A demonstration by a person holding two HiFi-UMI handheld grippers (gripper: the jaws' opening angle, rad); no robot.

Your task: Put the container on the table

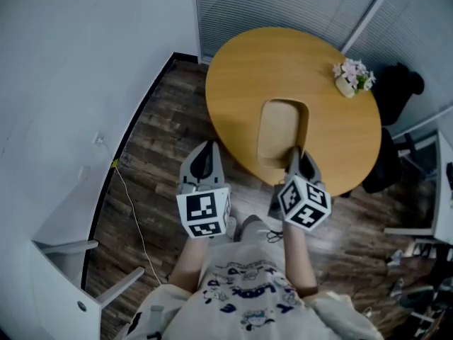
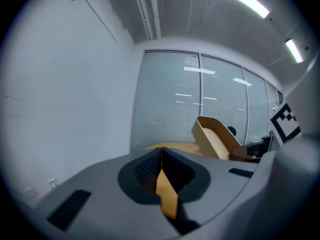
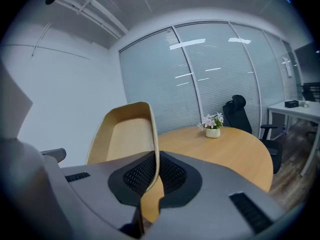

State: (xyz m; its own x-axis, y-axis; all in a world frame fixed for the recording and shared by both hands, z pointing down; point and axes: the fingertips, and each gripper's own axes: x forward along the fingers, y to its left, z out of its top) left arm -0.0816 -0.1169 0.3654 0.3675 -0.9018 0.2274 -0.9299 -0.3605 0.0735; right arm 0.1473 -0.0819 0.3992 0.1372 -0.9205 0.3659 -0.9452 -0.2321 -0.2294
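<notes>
Your right tongs (image 3: 152, 180) clamp the container (image 1: 281, 129) by its near wall, tilted over the table (image 1: 248, 69) at six o'clock. Your left tongs (image 2: 161, 170) are closed and empty. Next, I'd judge: lower it flat, then release.

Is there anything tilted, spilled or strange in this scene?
Only the container is tilted, pinched by one wall in the right gripper over the table. Nothing looks spilled or damaged.

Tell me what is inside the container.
The container looks empty: only its bare tan floor shows. The right gripper pinches its near rim, and in the head view it covers that end's inside.
</notes>
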